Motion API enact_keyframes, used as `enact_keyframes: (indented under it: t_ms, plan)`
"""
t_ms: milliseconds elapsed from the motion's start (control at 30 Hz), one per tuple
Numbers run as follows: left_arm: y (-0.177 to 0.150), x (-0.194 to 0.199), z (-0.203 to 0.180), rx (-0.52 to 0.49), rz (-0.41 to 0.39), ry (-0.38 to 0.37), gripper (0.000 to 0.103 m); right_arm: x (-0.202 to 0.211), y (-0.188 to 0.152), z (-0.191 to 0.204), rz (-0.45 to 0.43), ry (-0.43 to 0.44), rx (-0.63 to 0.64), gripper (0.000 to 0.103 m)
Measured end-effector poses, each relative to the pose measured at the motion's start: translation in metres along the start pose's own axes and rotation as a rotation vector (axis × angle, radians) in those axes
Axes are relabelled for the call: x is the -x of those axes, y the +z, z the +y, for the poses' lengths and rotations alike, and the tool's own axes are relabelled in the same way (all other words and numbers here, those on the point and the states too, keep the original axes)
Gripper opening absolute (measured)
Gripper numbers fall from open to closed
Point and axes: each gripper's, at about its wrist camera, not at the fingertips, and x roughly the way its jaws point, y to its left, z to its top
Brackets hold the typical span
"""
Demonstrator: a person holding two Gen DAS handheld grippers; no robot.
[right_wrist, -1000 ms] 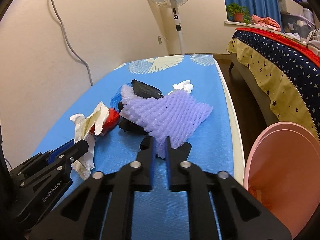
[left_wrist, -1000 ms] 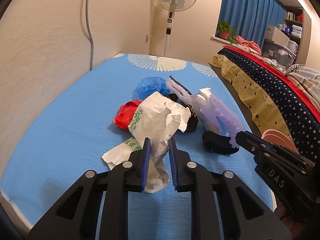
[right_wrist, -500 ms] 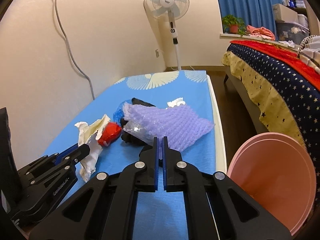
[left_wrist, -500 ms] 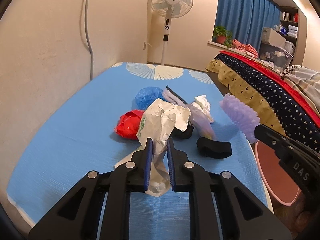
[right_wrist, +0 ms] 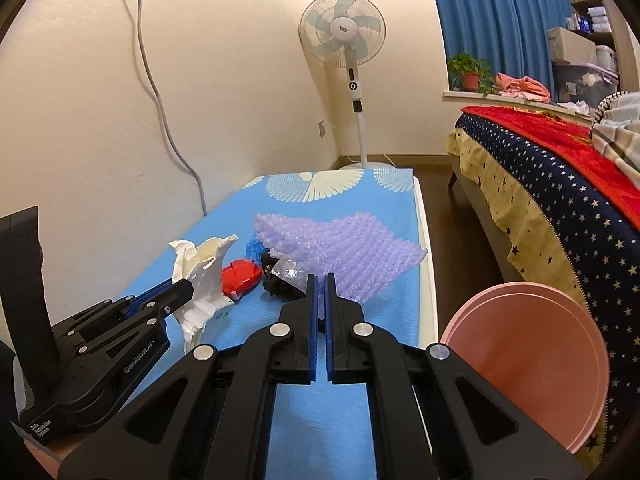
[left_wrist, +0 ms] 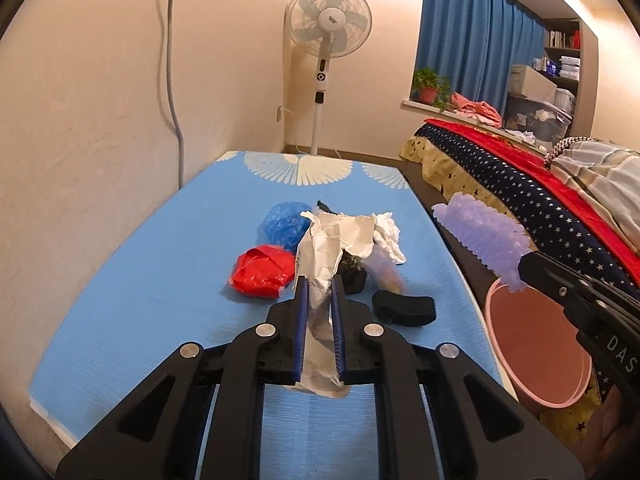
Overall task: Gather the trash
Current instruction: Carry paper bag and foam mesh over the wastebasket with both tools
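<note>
Both grippers loaded, lifted off the blue table (left_wrist: 120, 280).
Left gripper (left_wrist: 319, 280) fingers just closed on crumpled white paper (left_wrist: 320, 320); right gripper (right_wrist: 320, 278) fingers clamped on purple foam netting (right_wrist: 344, 244), pink round bin (right_wrist: 528, 364) right of them.

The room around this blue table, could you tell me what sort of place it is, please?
Most likely a bedroom at home: a bed under a star-patterned cover, a standing fan by the wall, and blue curtains over a sill with a potted plant.

White paper (left_wrist: 320, 264) hides most of the black lump (left_wrist: 354, 276) behind it.
</note>
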Motion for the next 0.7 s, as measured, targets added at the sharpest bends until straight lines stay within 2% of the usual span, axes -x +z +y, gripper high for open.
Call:
enact_keyframes:
  t_ms: [700]
  plan:
    - [0.007, 0.019, -0.019, -0.02, -0.03, -0.066, 0.011, 0.036, 0.004, -0.005, -0.048, -0.044, 0.007, 0.003]
